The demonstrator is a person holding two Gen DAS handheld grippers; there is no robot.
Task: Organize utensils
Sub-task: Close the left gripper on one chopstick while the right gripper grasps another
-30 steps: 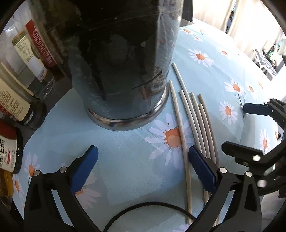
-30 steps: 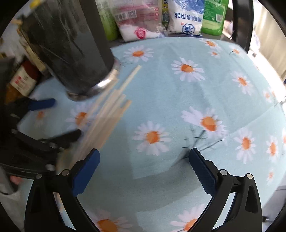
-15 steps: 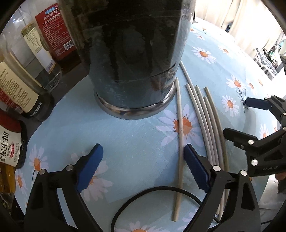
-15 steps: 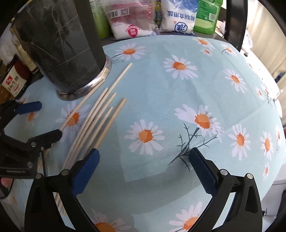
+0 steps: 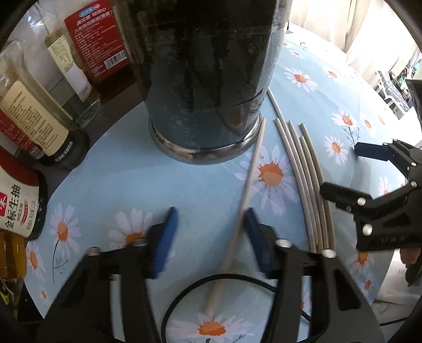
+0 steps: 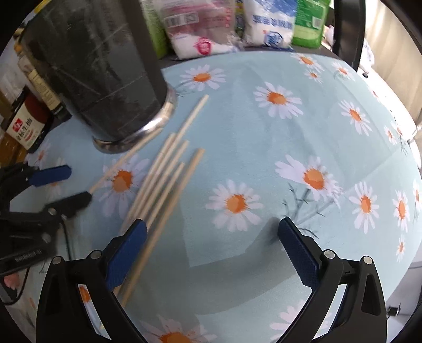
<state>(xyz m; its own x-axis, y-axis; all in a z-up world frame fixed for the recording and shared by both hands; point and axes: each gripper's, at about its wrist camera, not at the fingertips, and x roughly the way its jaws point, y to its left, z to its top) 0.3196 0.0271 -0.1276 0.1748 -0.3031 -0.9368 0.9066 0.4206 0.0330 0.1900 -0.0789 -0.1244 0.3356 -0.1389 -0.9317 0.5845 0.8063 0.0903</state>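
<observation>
Red-capped soy sauce bottle (image 5: 19, 203) at 9 o'clock in the left wrist view, label reads 金标生抽; dark liquid inside. Same bottle (image 6: 25, 126) shows at 10 o'clock in the right wrist view. Behind it a brown-sauce bottle w/ cream label (image 5: 34, 118), text too small to read, then a clear bottle w/ white label (image 5: 71, 76) and a red-label bottle (image 5: 97, 44) w/ barcode, print too small to read. Amber liquid bottle (image 5: 10, 256) at the far left edge.

Dark utensil holder (image 5: 208, 79) w/ shiny metal base stands at 12 o'clock on the daisy tablecloth (image 5: 118, 184); contents can't be made out thru the dark wall. At the back in the right view: pink-and-white bag (image 6: 192, 29), white/blue bag (image 6: 269, 23), green pack (image 6: 308, 21); writing on them not legible.

Left gripper (image 5: 209, 237) is partly closed, approx half open; single chopstick (image 5: 250, 174) runs between its blue pads, close to the right pad. Can't tell if it's pinched yet. Its far tip lies right beside the holder base. Five more chopsticks (image 5: 303, 168) lie side by side on the cloth at 3 o'clock of that one.

Right gripper (image 6: 211, 253) is wide open, holding nothing, hovering over the cloth; the chopstick bunch (image 6: 163, 184) lies by its left pad.
</observation>
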